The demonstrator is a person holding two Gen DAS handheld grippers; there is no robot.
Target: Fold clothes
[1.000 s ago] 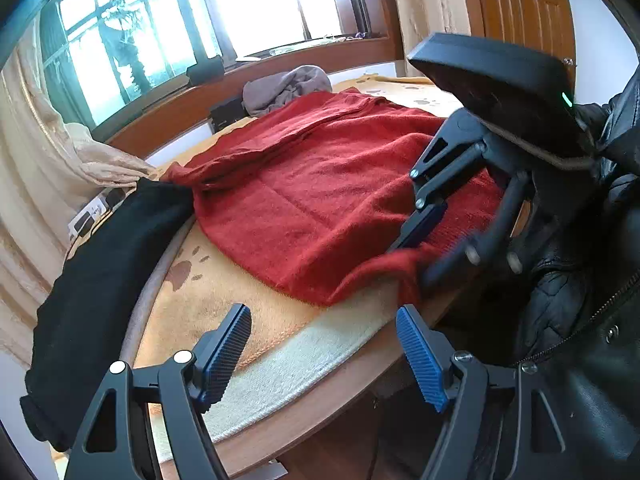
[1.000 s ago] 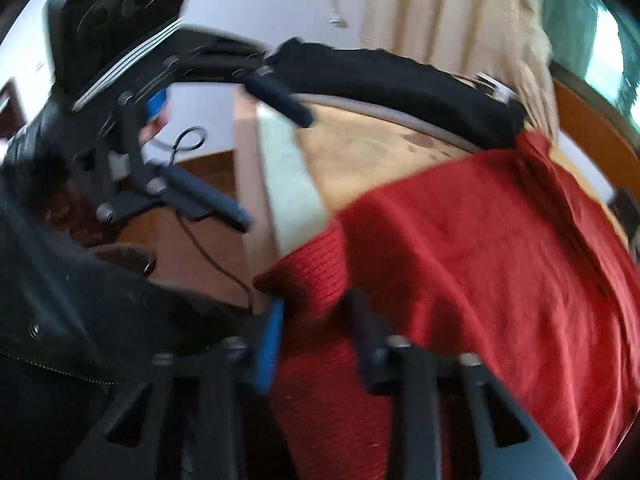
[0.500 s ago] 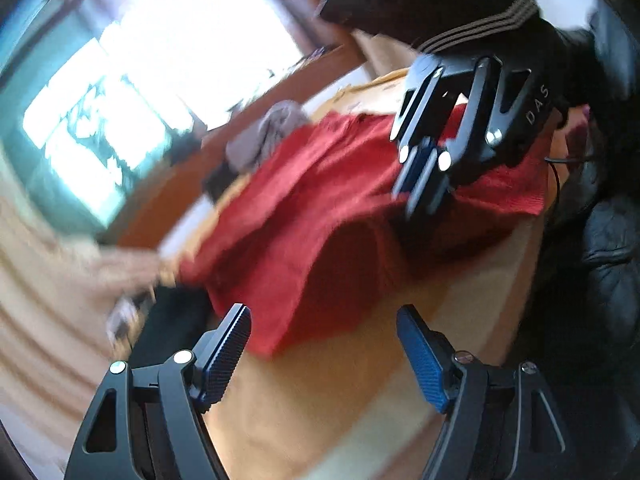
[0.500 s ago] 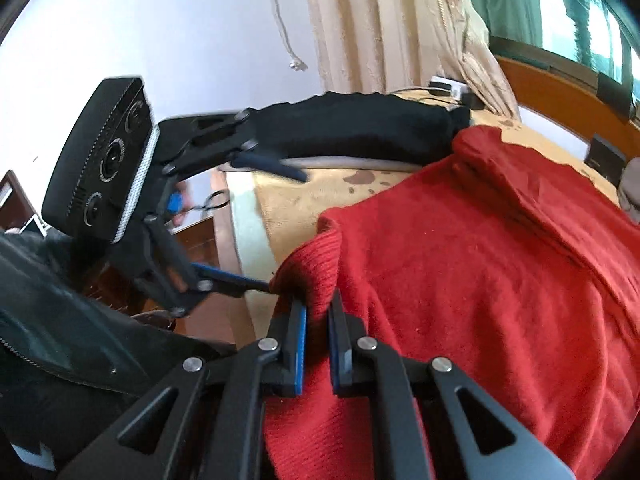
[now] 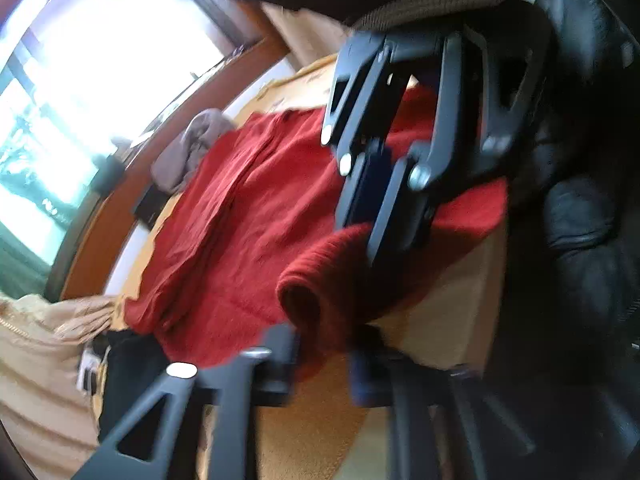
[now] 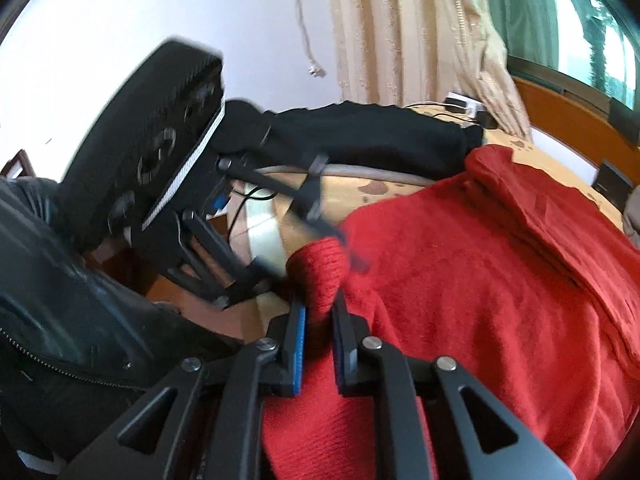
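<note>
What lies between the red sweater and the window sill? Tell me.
A crumpled grey garment lies there, beyond the red sweater, in the left wrist view.

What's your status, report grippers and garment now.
Right gripper shut on red sweater hem, lifted. Left gripper closing around the same raised fold, grip unconfirmed, view blurred. Black garment lies beside the sweater on the table, not obstructing.
</note>
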